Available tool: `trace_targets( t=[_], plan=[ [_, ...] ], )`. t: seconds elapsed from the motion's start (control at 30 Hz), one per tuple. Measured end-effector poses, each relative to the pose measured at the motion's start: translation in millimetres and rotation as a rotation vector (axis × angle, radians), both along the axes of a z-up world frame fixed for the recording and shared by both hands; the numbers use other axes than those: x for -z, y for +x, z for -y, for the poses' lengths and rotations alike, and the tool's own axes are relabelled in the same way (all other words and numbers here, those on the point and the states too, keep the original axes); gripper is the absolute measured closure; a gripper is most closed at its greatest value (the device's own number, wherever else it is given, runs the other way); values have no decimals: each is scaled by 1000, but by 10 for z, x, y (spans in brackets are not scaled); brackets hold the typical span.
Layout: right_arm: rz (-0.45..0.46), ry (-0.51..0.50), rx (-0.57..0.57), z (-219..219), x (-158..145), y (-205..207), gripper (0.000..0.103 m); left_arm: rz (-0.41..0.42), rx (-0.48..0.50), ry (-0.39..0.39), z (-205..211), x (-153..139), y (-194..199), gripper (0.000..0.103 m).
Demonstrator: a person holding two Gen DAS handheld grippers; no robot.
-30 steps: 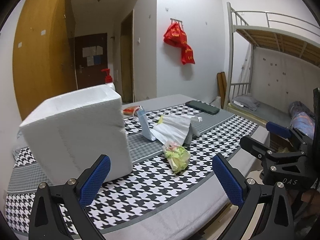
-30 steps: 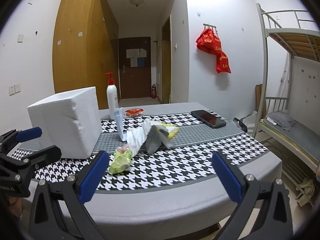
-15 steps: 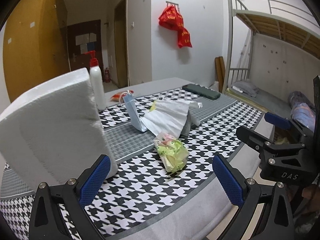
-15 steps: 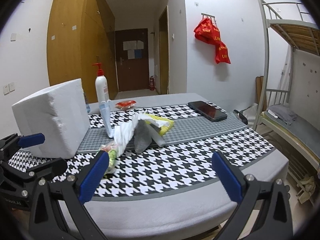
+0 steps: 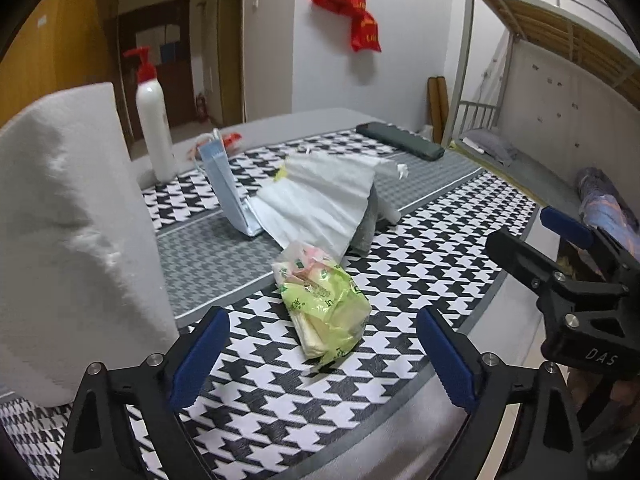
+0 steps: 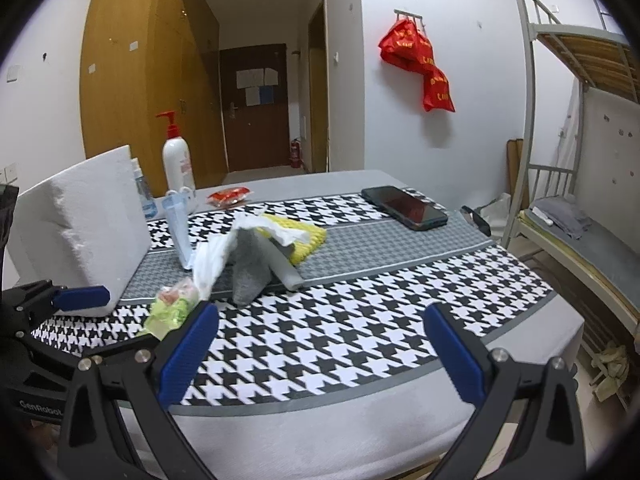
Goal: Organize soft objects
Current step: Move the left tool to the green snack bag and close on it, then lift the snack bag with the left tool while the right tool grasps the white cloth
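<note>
Left gripper [image 5: 322, 354]: jaws wide apart and closing; the green tissue packet lies between the blue pads' lines, untouched by either pad.
Right gripper [image 6: 320, 350]: jaws spread wide, nothing between them, only the cloth below.
Green tissue packet [image 5: 324, 304]: flat on the houndstooth cloth, just ahead of the left gripper; in the right wrist view it sits beside the right gripper's left finger.
White tissue sheets [image 5: 320, 204]: piled just behind the packet, draped over a grey sock [image 6: 250, 268].
Blue face mask [image 5: 228, 188]: standing on edge, leaning at the pile's left side.
Yellow cloth [image 6: 298, 240]: under the pile's far side.
White foam block [image 5: 68, 232]: upright at the left, near the left gripper's left finger.
Pump bottle [image 5: 154, 120]: upright behind the block.
Phone [image 6: 404, 208]: flat, far right, well apart from the pile.
Table [image 6: 360, 432]: grey, covered by the houndstooth cloth [image 6: 340, 340].
</note>
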State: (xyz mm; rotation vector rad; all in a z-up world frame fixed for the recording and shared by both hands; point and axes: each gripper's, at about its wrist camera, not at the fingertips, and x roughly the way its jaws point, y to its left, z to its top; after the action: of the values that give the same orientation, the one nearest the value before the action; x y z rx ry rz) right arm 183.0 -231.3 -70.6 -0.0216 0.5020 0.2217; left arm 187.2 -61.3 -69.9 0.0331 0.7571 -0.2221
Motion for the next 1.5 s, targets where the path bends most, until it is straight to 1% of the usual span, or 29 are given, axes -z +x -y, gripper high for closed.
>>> trace_targets(
  t=[0.13, 0.27, 0.3, 0.37, 0.43, 0.5, 0.53, 0.6, 0.67, 0.8, 0.9, 1.2, 1.33, 1.5],
  plan=[
    [-17, 5, 1, 53, 48, 100, 0, -26, 0, 1, 29, 61, 112, 14],
    [-25, 14, 8, 95, 81, 168, 0, -87, 0, 11, 63, 172, 221, 24],
    [-27, 14, 9, 97, 86, 183, 0, -96, -3, 13, 64, 194, 238, 25],
    [-31, 15, 10, 109, 102, 210, 0, -104, -11, 15, 72, 227, 277, 26],
    [-30, 22, 11, 124, 111, 226, 0, -108, -11, 14, 77, 241, 287, 30],
    [-33, 25, 10, 131, 122, 237, 0, -116, -7, 7, 76, 247, 298, 39],
    [-33, 27, 10, 134, 126, 240, 0, -122, -7, 10, 81, 251, 304, 42],
    [-34, 26, 8, 132, 132, 243, 0, -110, -9, 31, 91, 256, 326, 50],
    [-32, 30, 6, 138, 130, 239, 0, -106, -9, 37, 107, 252, 327, 52],
    [-34, 30, -1, 128, 134, 228, 0, -81, -14, 61, 120, 235, 309, 69],
    [-35, 31, -1, 128, 128, 217, 0, -65, -4, 60, 119, 209, 265, 74],
    [-22, 28, -25, 18, 62, 133, 0, 26, 11, 79, 78, 52, 3, 74],
    [-25, 33, -34, -46, 49, 154, 0, 54, 11, 85, 22, 17, -102, 74],
    [-33, 34, -51, -158, 22, 215, 0, 67, 0, 87, -47, 13, -154, 74]
  ],
)
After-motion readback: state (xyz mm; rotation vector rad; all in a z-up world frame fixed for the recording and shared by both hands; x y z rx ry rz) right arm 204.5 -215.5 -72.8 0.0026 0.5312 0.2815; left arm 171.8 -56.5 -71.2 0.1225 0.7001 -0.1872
